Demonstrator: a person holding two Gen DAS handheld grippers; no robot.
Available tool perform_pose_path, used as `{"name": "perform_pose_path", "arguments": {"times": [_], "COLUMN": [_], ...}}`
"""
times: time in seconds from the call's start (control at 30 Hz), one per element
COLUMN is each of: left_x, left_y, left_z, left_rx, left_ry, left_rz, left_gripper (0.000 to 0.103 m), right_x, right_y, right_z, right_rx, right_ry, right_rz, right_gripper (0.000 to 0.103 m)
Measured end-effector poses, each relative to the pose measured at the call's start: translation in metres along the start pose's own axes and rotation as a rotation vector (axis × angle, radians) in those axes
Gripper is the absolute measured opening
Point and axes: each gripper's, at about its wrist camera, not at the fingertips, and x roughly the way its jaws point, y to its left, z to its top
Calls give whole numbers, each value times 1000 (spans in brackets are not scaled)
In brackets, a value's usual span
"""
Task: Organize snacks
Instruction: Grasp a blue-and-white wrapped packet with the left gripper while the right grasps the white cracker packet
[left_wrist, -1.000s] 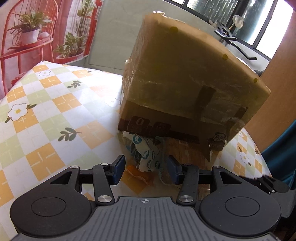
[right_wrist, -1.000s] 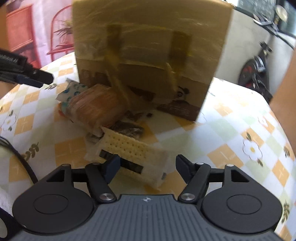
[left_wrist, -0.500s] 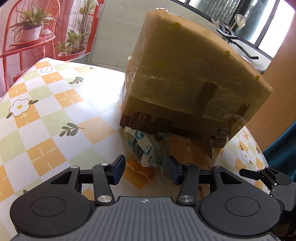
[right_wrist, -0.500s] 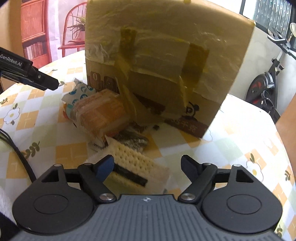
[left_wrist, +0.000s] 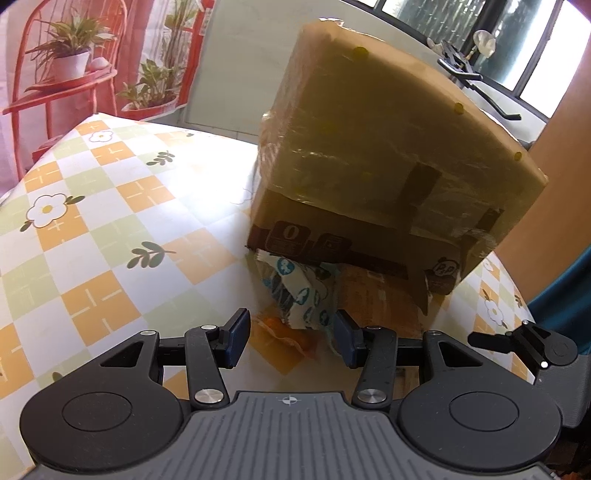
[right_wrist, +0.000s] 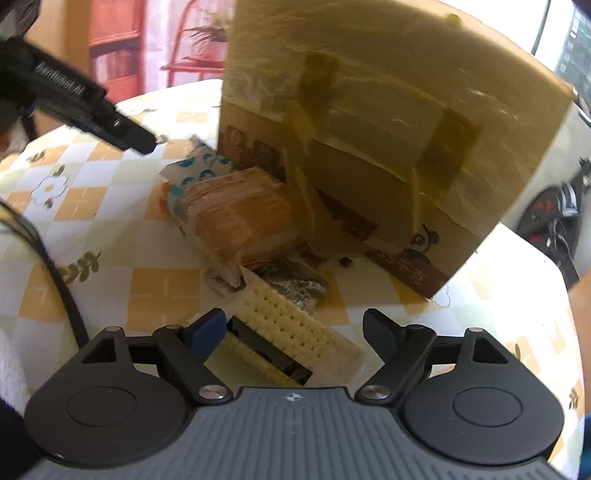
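Observation:
A taped cardboard box (left_wrist: 388, 155) stands tilted on the checked tablecloth (left_wrist: 92, 221), with snack packets heaped at its foot. My left gripper (left_wrist: 291, 339) is open, and the end of a white-and-blue packet (left_wrist: 295, 291) lies loose between its fingers over an orange packet (left_wrist: 280, 334). In the right wrist view the box (right_wrist: 369, 147) leans over a brown packet (right_wrist: 243, 218) and a dark packet (right_wrist: 295, 284). My right gripper (right_wrist: 293, 332) is opening its jaws around a pale cracker packet (right_wrist: 291, 328), which lies slantwise on the cloth and is not pinched.
A red chair with potted plants (left_wrist: 66, 66) stands behind the table's far left edge. An exercise bike (right_wrist: 554, 206) is off the right side. A black cable (right_wrist: 62, 295) crosses the cloth at the left. The left gripper's finger (right_wrist: 92, 107) reaches in above the packets.
The right gripper's jaws have spread wider and the wrist has rolled, so the box now looks tilted. The cracker packet lies free between them. The left gripper has stayed where it was.

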Motion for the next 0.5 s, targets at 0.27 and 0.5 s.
{"name": "perform_pose_path", "arguments": {"times": [0.27,0.5], "left_x": [1,2], "left_y": [-6,-3], "left_z": [-2,-2], "left_rx": [23,4], "left_ry": [7,15], "left_rz": [-17,-13], "left_gripper": [52,52], "right_x": [3,3], "right_y": [-4,2], "right_z": [-3,-7], "right_rx": [27,-50], "right_ry": [10,40], "right_rz": [30,44], "right_gripper": [83,83]}}
